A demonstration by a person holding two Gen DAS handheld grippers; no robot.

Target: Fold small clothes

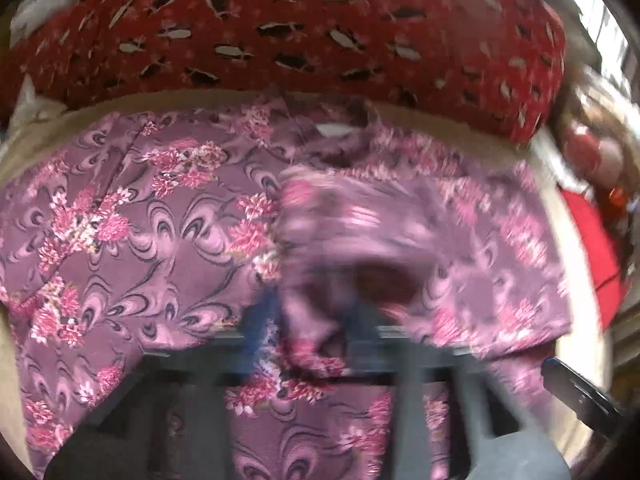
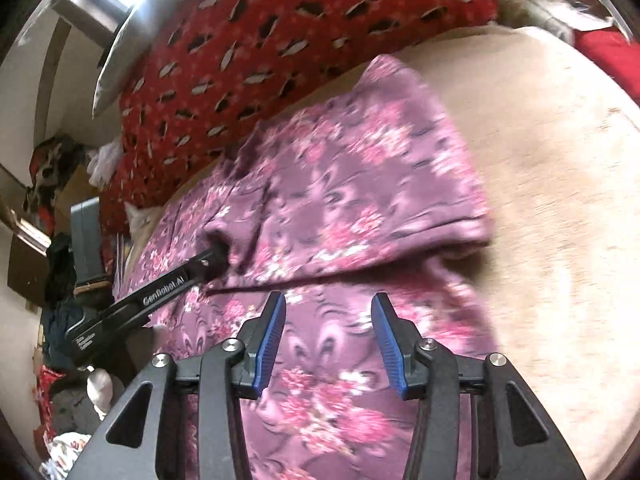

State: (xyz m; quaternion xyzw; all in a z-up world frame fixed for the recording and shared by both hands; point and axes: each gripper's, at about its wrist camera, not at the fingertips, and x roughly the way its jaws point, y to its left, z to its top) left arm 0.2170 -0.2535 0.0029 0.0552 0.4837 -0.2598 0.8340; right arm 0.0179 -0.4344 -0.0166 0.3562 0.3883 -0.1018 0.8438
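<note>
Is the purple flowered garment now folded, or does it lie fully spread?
Partly folded: one part of the purple flowered garment lies doubled over the rest, with a fold edge across it. The left gripper pinches a bunch.

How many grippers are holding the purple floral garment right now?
1. The left gripper pinches a bunched fold of the purple floral garment; the right gripper hovers open above it, fingers apart and empty.

Soft printed cloth garment [image 2: 360, 184]; matt beige bedsheet [image 2: 560, 200].
</note>
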